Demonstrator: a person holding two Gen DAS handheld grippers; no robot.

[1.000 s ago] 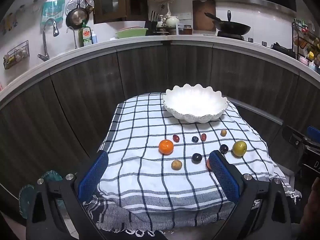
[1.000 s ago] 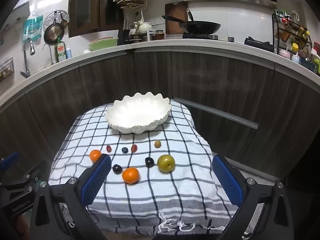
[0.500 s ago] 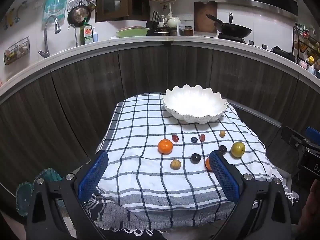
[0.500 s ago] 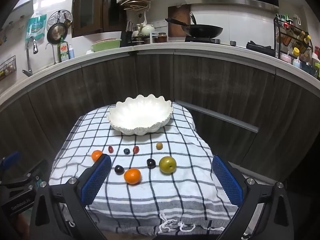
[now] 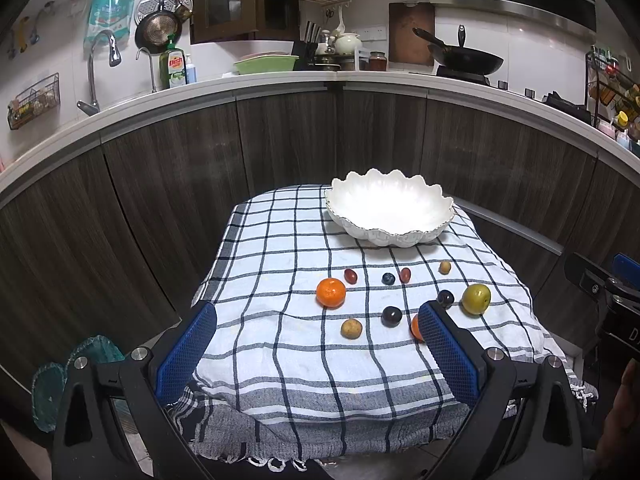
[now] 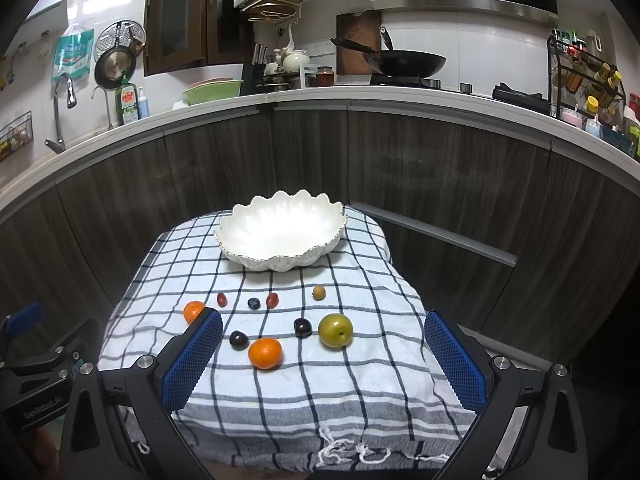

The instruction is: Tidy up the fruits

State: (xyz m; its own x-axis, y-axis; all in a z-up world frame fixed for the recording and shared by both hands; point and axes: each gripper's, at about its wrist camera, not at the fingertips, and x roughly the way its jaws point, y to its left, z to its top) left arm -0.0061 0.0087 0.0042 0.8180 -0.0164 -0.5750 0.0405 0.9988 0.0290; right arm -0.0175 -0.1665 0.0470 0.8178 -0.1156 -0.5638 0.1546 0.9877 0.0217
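Two grippers, left gripper (image 5: 316, 320) and right gripper (image 6: 322, 330), both spread wide, holding nothing. Fruits (image 6: 264, 353) lie loose on the checked cloth (image 6: 360, 380), near side of the empty white bowl (image 6: 280, 236).

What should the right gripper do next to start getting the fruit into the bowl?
Probably lower the right gripper onto the near orange. Its fingers are wide open and empty, that orange lies closest between them on the checked cloth, and the white bowl holds nothing yet. The left gripper is open too, further from that fruit.
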